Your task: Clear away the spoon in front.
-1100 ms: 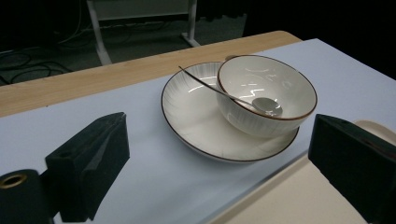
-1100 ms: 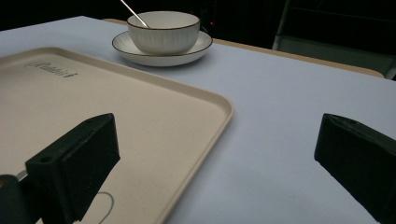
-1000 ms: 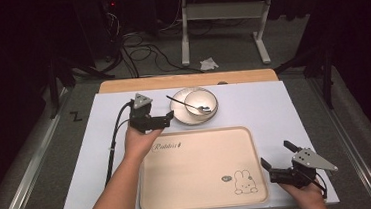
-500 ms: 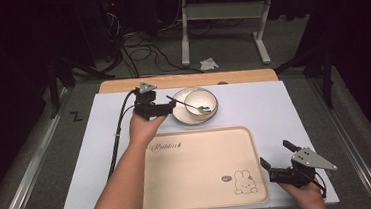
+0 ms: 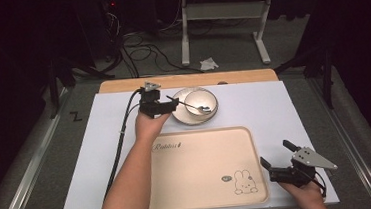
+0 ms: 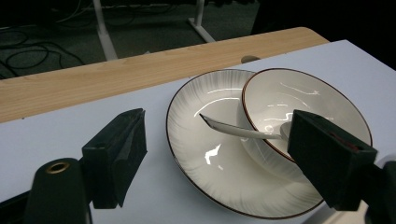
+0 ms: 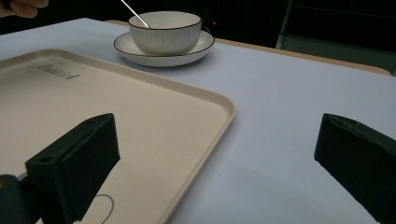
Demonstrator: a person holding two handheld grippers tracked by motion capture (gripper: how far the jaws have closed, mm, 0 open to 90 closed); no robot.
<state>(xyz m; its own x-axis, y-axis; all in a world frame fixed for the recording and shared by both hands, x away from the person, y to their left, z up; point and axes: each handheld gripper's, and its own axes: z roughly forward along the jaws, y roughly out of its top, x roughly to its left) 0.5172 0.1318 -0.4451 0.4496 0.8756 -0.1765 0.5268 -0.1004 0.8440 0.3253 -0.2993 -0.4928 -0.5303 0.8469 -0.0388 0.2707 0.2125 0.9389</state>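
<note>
My left gripper (image 5: pixel 174 104) has been closing its fingers around the spoon (image 6: pixel 243 132) handle, not yet pinching; the spoon leans in the bowl (image 5: pixel 201 103) on its plate (image 5: pixel 182 116), far on the tabletop (image 5: pixel 274 107). My right gripper (image 5: pixel 277 161) waits wide open, empty, beside the tray (image 5: pixel 204 178).

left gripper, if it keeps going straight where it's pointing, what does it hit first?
Probably the thin metal spoon handle: it sticks out of the white brown-rimmed bowl toward the left gripper, between its open jaws, which have just been closing. The white ribbed plate lies underneath; depth is hard to judge.
</note>
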